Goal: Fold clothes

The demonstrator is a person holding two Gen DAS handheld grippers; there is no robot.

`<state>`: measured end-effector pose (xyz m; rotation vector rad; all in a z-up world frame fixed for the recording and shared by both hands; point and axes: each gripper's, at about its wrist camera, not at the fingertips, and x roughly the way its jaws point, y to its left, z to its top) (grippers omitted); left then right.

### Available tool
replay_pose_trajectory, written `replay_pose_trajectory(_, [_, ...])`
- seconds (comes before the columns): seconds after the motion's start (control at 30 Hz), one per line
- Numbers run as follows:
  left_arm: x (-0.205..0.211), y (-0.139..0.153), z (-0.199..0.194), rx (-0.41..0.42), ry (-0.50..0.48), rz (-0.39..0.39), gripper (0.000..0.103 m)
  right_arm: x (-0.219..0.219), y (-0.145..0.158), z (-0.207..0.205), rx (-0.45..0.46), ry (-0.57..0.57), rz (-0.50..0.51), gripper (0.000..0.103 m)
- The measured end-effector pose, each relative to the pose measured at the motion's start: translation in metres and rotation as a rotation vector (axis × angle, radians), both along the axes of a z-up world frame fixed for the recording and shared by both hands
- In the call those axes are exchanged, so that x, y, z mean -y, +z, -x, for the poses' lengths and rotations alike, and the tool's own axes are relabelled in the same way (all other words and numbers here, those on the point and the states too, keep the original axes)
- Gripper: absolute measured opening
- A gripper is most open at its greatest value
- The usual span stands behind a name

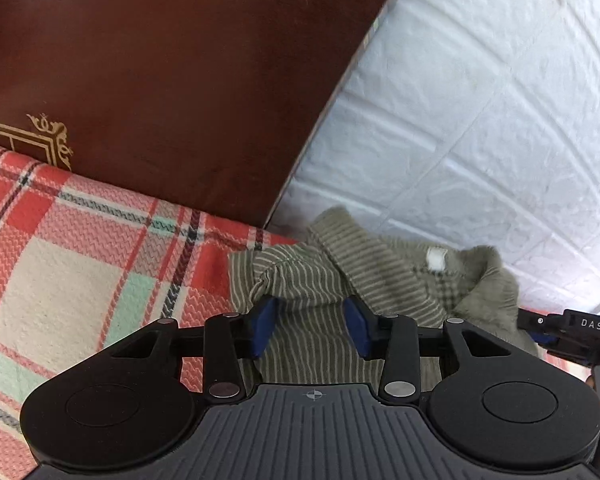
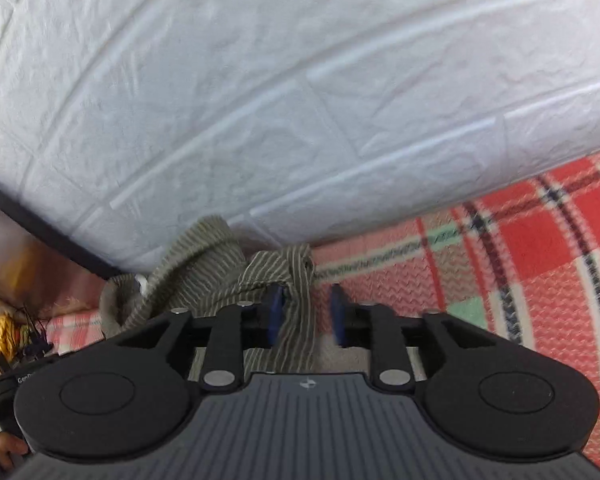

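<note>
An olive green striped garment (image 1: 320, 280) with a fuzzy lining and a white neck label lies bunched on the plaid bed cover, against the wall. My left gripper (image 1: 310, 326) is open with its blue pads either side of the striped cloth, over it. In the right wrist view the same garment (image 2: 208, 264) lies at the wall. My right gripper (image 2: 306, 312) is open, and a fold of the striped cloth (image 2: 298, 320) hangs between its pads, next to the left one. The right gripper also shows at the right edge of the left wrist view (image 1: 568, 336).
A red, cream and mint plaid bed cover (image 1: 80, 264) lies under everything and also shows in the right wrist view (image 2: 520, 248). A dark brown headboard (image 1: 160, 80) with gold trim rises at the left. A white brick-pattern wall (image 2: 260, 100) stands behind the garment.
</note>
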<state>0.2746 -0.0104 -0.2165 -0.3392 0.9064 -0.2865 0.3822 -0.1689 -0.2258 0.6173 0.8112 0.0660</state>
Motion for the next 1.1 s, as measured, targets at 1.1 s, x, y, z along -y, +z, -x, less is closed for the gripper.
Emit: replay_pose_trajectory(1.1, [0.117, -0.001, 0.016, 0.003, -0.325, 0.137, 0.062, -0.035, 0.053, -0.026, 0.150, 0.277, 0.131, 0.020])
